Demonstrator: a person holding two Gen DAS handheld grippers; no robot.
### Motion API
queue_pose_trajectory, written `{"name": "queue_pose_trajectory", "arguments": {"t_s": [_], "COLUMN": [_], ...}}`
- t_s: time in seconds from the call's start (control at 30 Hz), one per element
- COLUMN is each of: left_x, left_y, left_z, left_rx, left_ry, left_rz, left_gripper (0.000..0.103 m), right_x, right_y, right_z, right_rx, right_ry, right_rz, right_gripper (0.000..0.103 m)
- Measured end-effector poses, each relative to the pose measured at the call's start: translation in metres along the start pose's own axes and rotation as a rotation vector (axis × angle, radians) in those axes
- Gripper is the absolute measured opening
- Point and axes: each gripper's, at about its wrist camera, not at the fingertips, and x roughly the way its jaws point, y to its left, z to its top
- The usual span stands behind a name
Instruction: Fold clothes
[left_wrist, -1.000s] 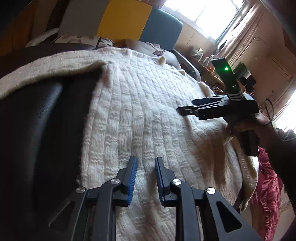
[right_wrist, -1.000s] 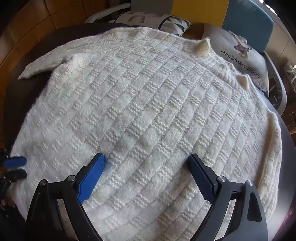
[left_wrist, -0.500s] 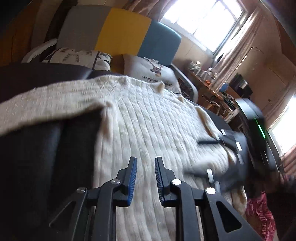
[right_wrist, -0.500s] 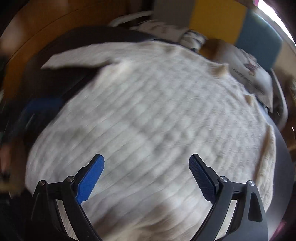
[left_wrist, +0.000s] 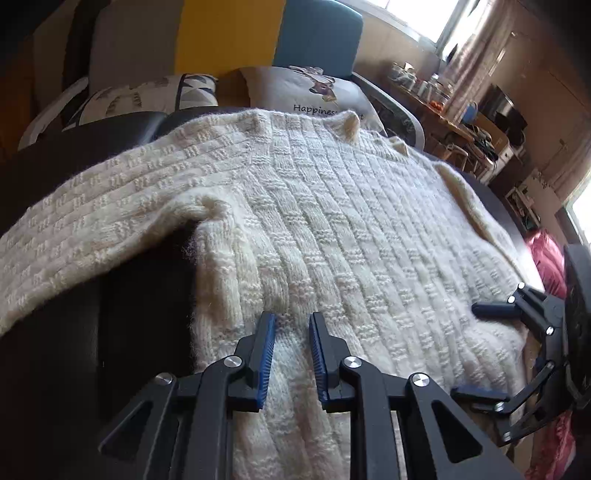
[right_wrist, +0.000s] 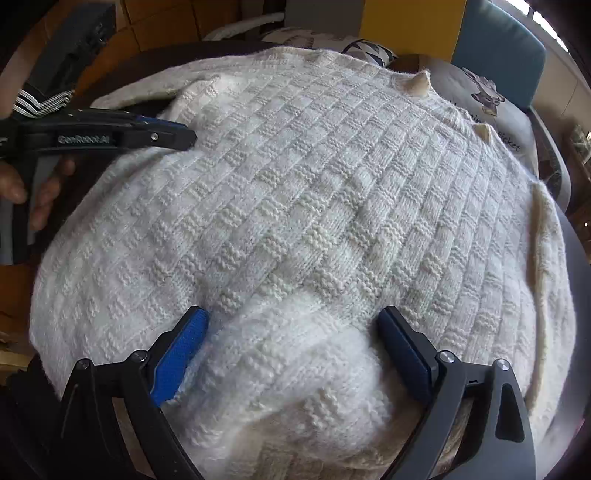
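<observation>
A cream knitted sweater (left_wrist: 332, 236) lies spread flat on a dark round table (left_wrist: 55, 295), collar at the far side. It fills the right wrist view (right_wrist: 314, 192). One sleeve (left_wrist: 85, 221) stretches to the left. My left gripper (left_wrist: 291, 343) hovers over the sweater's near left edge with a narrow gap between its blue pads, holding nothing. It also shows in the right wrist view (right_wrist: 177, 136). My right gripper (right_wrist: 293, 332) is wide open at the hem, with a raised bump of knit (right_wrist: 295, 354) between its pads. It appears in the left wrist view (left_wrist: 476, 350).
A sofa back (left_wrist: 229, 37) in grey, yellow and blue stands behind the table with printed cushions (left_wrist: 317, 92). A cluttered desk (left_wrist: 461, 122) is at the far right. A pink cloth (left_wrist: 546, 258) lies beyond the table's right edge.
My right gripper has dropped from above the sweater's middle down to the hem, and knit now bunches between its pads. My left gripper stayed low by the left edge.
</observation>
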Motion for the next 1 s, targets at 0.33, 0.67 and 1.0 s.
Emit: {"name": "queue_pose_trajectory", "arguments": {"t_s": [0.33, 0.67, 1.0], "left_x": [0.01, -0.026, -0.013], "left_y": [-0.021, -0.039, -0.049], "left_z": [-0.011, -0.029, -0.074], "left_rx": [0.127, 0.11, 0.179], "left_ry": [0.003, -0.074, -0.037], "left_rz": [0.055, 0.023, 0.031], "left_gripper": [0.02, 0.02, 0.02], "right_x": [-0.045, -0.046, -0.03], "right_y": [0.066, 0.037, -0.005], "right_z": [-0.032, -0.099, -0.131], "right_rx": [-0.127, 0.146, 0.25], "right_ry": [-0.023, -0.051, 0.017], "right_rz": [0.076, 0.145, 0.088], "right_gripper": [0.095, 0.097, 0.096]}}
